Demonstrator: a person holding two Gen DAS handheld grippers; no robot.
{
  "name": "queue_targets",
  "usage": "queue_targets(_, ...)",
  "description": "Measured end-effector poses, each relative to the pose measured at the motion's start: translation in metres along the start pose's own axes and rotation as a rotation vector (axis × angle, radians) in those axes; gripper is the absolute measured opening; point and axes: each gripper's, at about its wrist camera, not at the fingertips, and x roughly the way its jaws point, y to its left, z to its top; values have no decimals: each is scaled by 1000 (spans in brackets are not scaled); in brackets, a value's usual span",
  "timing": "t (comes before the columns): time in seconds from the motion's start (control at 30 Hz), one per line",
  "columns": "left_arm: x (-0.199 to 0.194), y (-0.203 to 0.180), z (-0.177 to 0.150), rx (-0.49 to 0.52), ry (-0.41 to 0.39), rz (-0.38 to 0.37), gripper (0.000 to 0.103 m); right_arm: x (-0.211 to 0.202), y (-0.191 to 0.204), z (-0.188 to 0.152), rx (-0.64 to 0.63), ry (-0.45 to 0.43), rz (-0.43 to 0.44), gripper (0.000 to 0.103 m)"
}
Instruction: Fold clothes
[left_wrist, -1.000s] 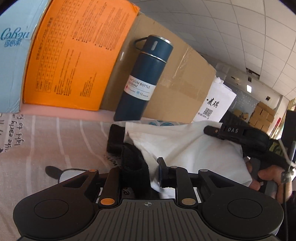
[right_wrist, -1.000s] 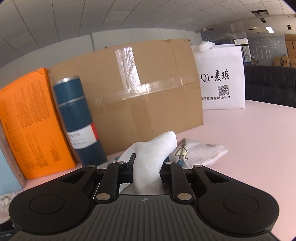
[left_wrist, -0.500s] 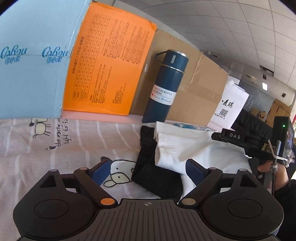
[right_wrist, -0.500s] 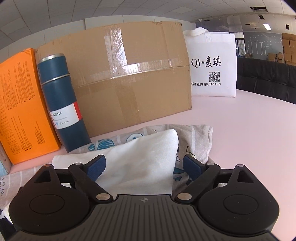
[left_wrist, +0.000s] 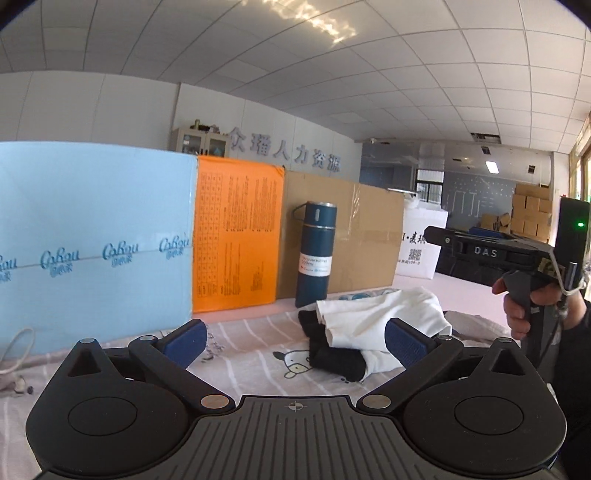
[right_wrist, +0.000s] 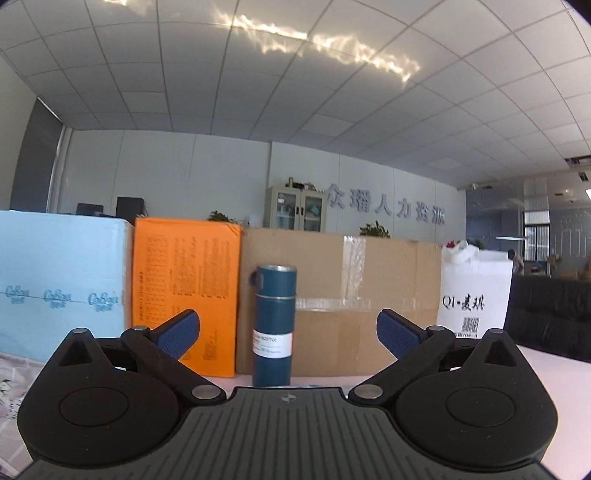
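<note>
A folded white garment (left_wrist: 373, 317) lies on top of a black garment (left_wrist: 332, 356), both resting on a striped cloth with cartoon prints (left_wrist: 255, 354). My left gripper (left_wrist: 293, 341) hangs back from the pile and a little above it. Its jaws are opening wide, with nothing between the blue pads. My right gripper (right_wrist: 288, 332) points level at the boxes, its jaws also opening and holding nothing. No clothes show in the right wrist view. In the left wrist view a hand (left_wrist: 521, 310) holds that gripper at the right edge, above the pile.
A dark blue vacuum bottle (left_wrist: 314, 254) (right_wrist: 273, 325) stands just behind the pile. Behind it are a cardboard box (right_wrist: 332, 299), an orange box (left_wrist: 236, 236) and a light-blue box (left_wrist: 96, 236). A white bag (right_wrist: 472, 295) stands at the right, and a cable (left_wrist: 16, 347) lies at the left.
Both grippers let go of the clothes and opened wide. Both drew back and rose. The white garment dropped onto the pile and left the right wrist view.
</note>
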Motion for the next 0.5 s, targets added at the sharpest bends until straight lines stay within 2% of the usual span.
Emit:
queue_targets(0.07, -11, 7, 6, -21, -27, -18, 103, -28, 20, 12, 7, -32, -15, 103)
queue_targets(0.13, -21, 14, 14, -30, -35, -49, 103, -51, 35, 24, 42, -49, -69, 103)
queue_targets(0.3, -48, 17, 31, 16, -109, 4, 103, -112, 71, 56, 105, -47, -204, 103)
queue_targets(0.37, -56, 17, 37, 25, -122, -1, 103, -137, 88, 64, 98, -56, -263, 103)
queue_targets(0.5, -70, 15, 45, 19, -142, -76, 103, -182, 118, 68, 91, -68, -361, 103)
